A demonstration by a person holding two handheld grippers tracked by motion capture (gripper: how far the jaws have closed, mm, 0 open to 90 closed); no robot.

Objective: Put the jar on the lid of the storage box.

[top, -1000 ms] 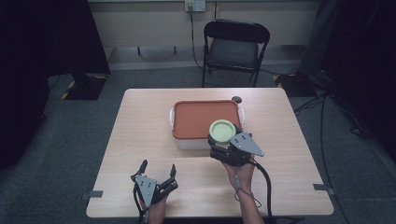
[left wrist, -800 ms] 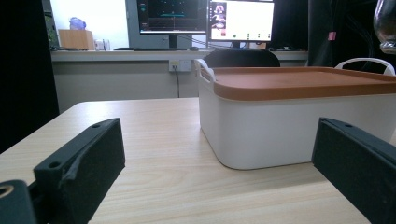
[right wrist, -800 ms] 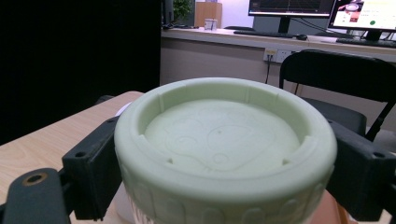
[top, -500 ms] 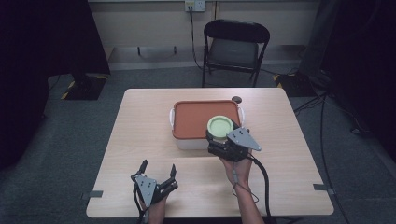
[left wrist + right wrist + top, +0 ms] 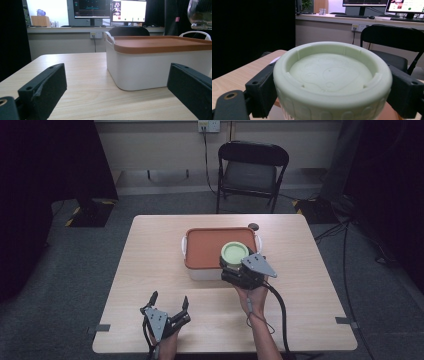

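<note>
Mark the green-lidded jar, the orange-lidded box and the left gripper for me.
green-lidded jar (image 5: 332,72): right gripper view, centre of its lid.
orange-lidded box (image 5: 205,247): high view, bare part of its lid.
left gripper (image 5: 169,301): high view, midway between its fingertips.

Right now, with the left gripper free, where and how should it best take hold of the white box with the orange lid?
Probably by the white loop handle on the left end of the white plastic box with the flat orange lid, coming in from that side. The box looks too wide for the open left gripper, and the right gripper holds a pale green lidded jar over its right part.
</note>
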